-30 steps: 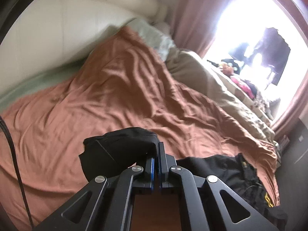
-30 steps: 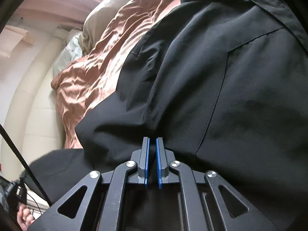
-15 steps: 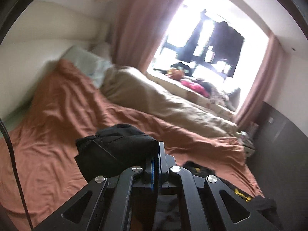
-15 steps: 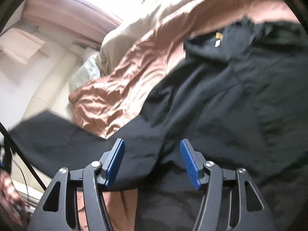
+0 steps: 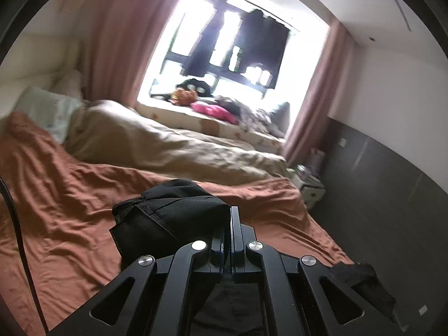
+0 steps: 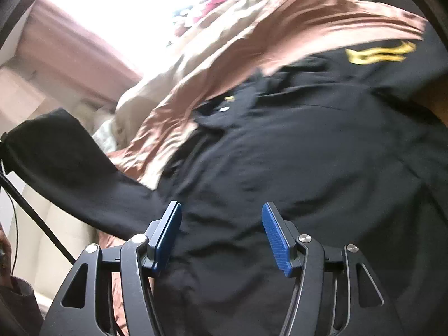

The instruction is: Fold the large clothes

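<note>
A large black shirt point(image 6: 308, 168) with a yellow print point(image 6: 378, 54) lies spread on the rust-brown bedsheet point(image 6: 252, 42). My left gripper point(image 5: 231, 224) is shut on a bunched end of the black shirt point(image 5: 168, 215) and holds it above the bed. That lifted part shows in the right wrist view as a sleeve point(image 6: 70, 168) stretching up to the left. My right gripper point(image 6: 221, 232) is open and empty, just above the shirt's body, its blue pads point(image 6: 275, 238) apart.
The bed's brown sheet point(image 5: 56, 210) fills the left wrist view, with a beige duvet point(image 5: 168, 148) and pale pillows point(image 5: 47, 112) beyond. A bright window with a cluttered sill point(image 5: 218, 106), pink curtains point(image 5: 117, 42) and a dark wall panel point(image 5: 392, 196) lie behind and to the right.
My right gripper has opened, let go of the shirt and drawn back. My left gripper has risen and tilted up with its bunch of black cloth.
</note>
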### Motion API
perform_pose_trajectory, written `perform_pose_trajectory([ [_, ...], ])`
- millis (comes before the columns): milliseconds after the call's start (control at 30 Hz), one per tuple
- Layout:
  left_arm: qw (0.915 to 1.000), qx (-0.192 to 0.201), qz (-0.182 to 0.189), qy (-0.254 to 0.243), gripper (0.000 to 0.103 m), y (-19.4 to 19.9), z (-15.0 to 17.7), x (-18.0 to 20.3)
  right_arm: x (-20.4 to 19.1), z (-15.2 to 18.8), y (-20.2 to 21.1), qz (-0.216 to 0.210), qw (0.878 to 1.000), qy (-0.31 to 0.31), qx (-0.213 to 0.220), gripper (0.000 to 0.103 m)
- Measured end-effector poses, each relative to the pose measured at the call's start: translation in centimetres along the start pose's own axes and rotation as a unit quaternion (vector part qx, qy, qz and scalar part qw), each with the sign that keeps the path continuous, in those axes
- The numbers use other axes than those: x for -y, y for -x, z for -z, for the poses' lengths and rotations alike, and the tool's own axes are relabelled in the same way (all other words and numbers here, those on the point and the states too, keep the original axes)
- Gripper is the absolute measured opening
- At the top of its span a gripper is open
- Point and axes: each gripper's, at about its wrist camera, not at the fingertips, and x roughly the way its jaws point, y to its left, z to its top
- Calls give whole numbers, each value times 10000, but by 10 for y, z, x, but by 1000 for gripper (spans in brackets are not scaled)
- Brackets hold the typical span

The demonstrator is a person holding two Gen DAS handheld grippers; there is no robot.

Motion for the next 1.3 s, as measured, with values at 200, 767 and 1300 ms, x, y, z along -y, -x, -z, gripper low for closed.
perform_pose_trajectory([
  [200,9983,-340,410,-232,2,-53,19,41,30,-18,17,213,9981,-514,249,58],
  [767,9602,-2413,1331,-460,85,-205,138,109,86,-31,38,189,9865,-1535,540,64],
  [1300,9764,-2023,-741,164,86,-75,175,-41,33,-35,6,637,9977,-133,165,64],
])
